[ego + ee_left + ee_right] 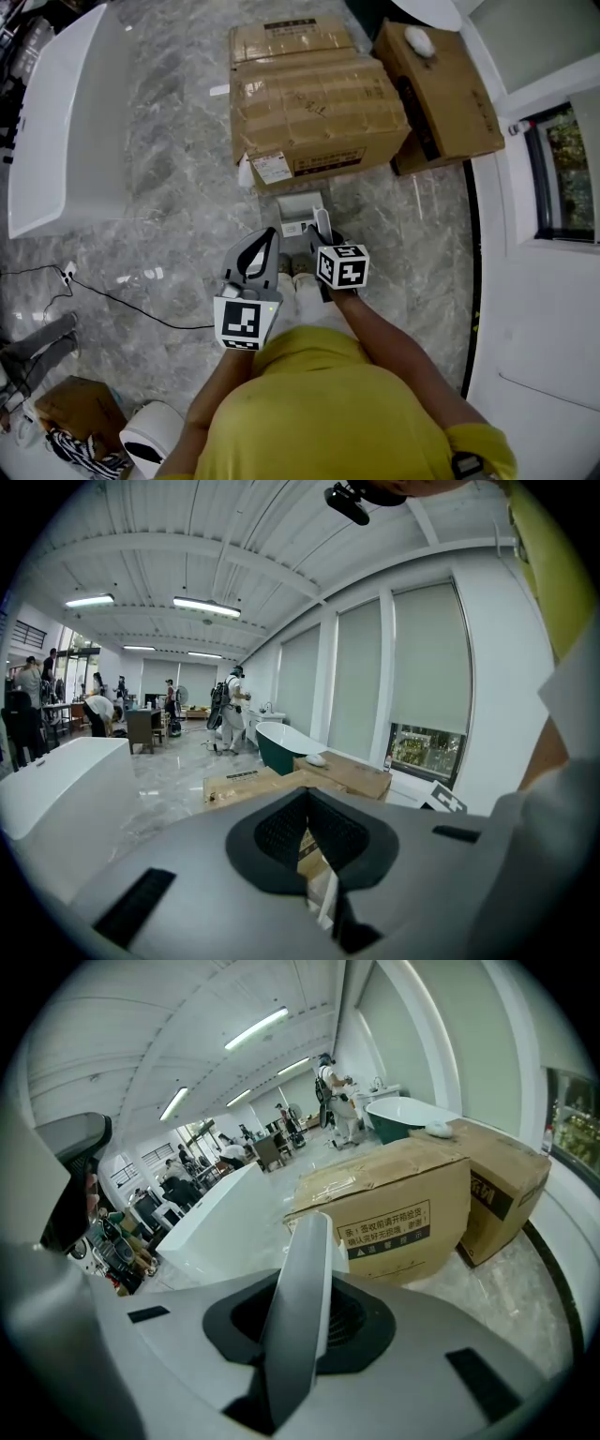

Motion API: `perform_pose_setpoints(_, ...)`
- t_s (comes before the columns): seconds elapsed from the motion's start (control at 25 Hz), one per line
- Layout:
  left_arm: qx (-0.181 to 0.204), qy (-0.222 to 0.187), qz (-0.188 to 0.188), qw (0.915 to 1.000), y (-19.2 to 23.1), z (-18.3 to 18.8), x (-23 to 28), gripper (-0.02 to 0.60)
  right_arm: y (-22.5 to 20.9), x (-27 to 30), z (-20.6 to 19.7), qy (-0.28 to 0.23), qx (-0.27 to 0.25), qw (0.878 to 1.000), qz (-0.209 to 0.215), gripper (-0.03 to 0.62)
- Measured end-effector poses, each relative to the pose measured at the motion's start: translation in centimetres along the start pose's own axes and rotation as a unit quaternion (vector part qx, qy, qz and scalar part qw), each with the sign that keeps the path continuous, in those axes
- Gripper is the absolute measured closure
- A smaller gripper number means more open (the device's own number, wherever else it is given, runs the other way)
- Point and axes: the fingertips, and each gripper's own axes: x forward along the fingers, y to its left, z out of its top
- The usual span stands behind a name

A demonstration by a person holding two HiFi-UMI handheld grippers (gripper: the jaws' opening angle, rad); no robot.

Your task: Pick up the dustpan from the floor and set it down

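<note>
The dustpan is grey-white and sits low over the marble floor, just in front of a cardboard box. Its long pale handle runs up between the jaws of my right gripper, which is shut on it. In the right gripper view the handle fills the gap between the dark pads. My left gripper hangs just left of the right one, apart from the dustpan. Its jaws meet at the tips with nothing between them, as the left gripper view also shows.
Two big cardboard boxes stand right ahead of the dustpan. A white bathtub lies at the left. A black cable crosses the floor at the lower left, near a brown box. A white wall with a window runs along the right.
</note>
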Motion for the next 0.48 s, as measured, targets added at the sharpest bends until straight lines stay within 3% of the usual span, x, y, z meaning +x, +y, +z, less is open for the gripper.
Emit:
perform_pose_setpoints(0.12,-0.001,0.0,0.0,1.0,0.1,0.0,0.1,0.581,-0.6,0.3,-0.1,0.006,-0.017,1.0,-0.016,0.498)
perform_pose_setpoints(0.16,-0.002,0.0,0.0,1.0,0.1,0.0,0.2,0.581,-0.6,0.3,-0.1,0.01,-0.021,1.0,-0.018,0.464)
perform_pose_setpoints(0.2,-0.003,0.0,0.001,1.0,0.1,0.0,0.2,0.581,-0.6,0.4,-0.3,0.019,-0.02,0.999,-0.016,0.366)
perform_pose_setpoints(0.24,-0.004,-0.001,0.001,1.0,0.2,0.0,0.2,0.581,-0.6,0.4,-0.5,0.029,-0.015,0.999,-0.016,0.21)
perform_pose_setpoints(0.28,-0.005,-0.001,0.0,1.0,0.2,0.0,0.2,0.581,-0.7,0.2,-0.5,0.036,-0.009,0.999,-0.019,0.131)
perform_pose_setpoints(0.48,-0.008,-0.007,-0.005,0.9999,-0.1,0.3,0.4,0.581,-1.5,-2.9,1.5,0.006,-0.045,0.997,-0.062,0.077)
